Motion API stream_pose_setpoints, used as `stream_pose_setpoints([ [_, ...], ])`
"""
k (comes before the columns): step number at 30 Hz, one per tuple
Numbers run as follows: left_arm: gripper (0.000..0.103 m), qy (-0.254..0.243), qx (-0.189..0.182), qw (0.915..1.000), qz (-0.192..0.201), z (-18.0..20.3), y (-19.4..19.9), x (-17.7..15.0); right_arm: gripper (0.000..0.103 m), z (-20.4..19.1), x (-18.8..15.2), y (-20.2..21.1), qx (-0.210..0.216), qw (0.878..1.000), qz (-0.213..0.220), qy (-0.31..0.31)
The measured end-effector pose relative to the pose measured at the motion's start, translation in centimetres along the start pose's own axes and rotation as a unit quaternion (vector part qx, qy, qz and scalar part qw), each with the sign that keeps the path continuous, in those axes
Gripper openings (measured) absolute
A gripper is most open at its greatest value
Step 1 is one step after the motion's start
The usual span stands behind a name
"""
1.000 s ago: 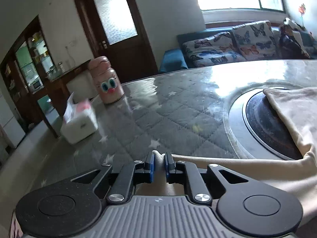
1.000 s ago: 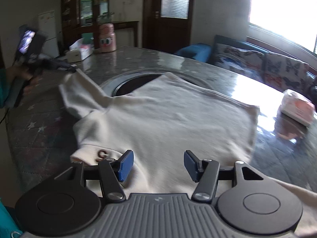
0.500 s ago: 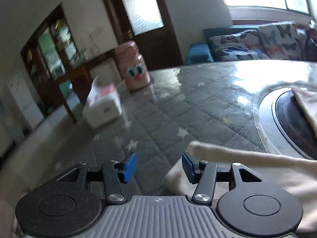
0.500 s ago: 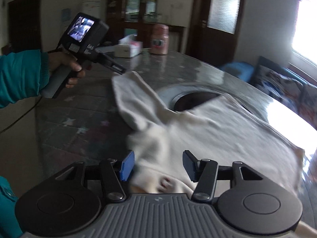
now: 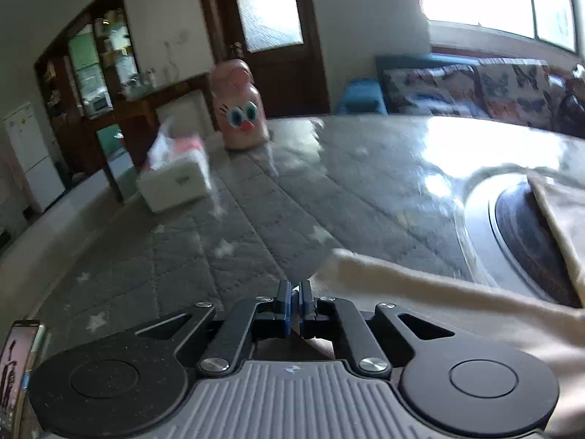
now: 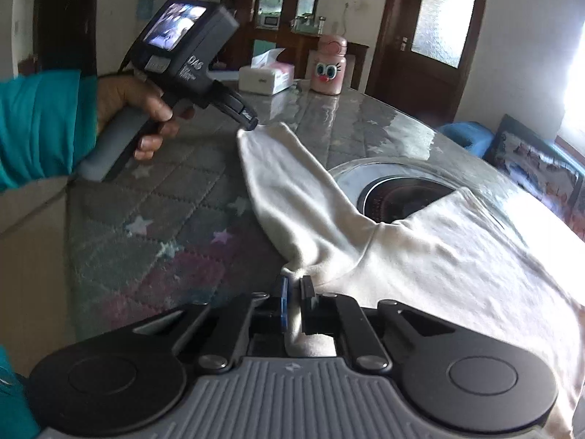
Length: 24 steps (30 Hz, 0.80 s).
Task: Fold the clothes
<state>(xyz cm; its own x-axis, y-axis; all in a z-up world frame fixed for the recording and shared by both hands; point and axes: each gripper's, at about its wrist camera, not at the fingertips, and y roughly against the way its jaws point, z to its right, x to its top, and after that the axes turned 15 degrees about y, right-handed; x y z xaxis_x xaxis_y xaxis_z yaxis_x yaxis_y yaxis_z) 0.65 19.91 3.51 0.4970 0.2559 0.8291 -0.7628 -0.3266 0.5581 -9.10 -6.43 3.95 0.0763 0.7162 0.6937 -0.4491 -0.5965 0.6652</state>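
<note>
Living room, round table (image 6: 190, 190) with grey quilted star cover and a dark round inset at centre; tissue box (image 6: 265, 77) and pink bottle (image 6: 328, 69) at the far edge. Cream sweater (image 6: 457, 256) lies spread over the table, one sleeve (image 6: 285, 179) stretched out flat. Left gripper (image 6: 250, 121), half a second ago open beside the cuff, is now closed, apparently pinching the sleeve's end. Right gripper (image 6: 293, 287), open before, now clamps the fabric near the sleeve's root. Judgement: with both ends of the sleeve held, it can be carried over the body as a fold.
</note>
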Motion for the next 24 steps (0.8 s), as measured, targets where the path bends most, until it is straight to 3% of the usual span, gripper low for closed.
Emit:
stream_pose_setpoints([
  [5,0.004,-0.002,0.006,0.9997,0.022,-0.4,1.1,0.5,0.006,0.8,-0.5,1.2,0.058,0.998,0.008,-0.017],
  [10,0.005,-0.009,0.021,0.9997,-0.006,-0.8,-0.2,-0.6,0.018,0.6,-0.8,1.9,0.074,0.997,0.013,-0.016],
  [15,0.014,0.000,0.028,0.9993,-0.024,-1.6,-0.4,-1.2,0.022,2.4,-1.8,5.6,0.048,0.997,0.032,-0.054],
  [19,0.014,0.010,0.029,0.9994,-0.013,-1.7,0.9,-0.9,0.022,4.0,-4.8,6.9,-0.018,0.996,-0.014,-0.082],
  [24,0.019,0.001,-0.019,0.9998,0.004,0.2,4.2,-0.7,0.022,4.1,-7.7,7.9,-0.045,0.993,-0.047,-0.096],
])
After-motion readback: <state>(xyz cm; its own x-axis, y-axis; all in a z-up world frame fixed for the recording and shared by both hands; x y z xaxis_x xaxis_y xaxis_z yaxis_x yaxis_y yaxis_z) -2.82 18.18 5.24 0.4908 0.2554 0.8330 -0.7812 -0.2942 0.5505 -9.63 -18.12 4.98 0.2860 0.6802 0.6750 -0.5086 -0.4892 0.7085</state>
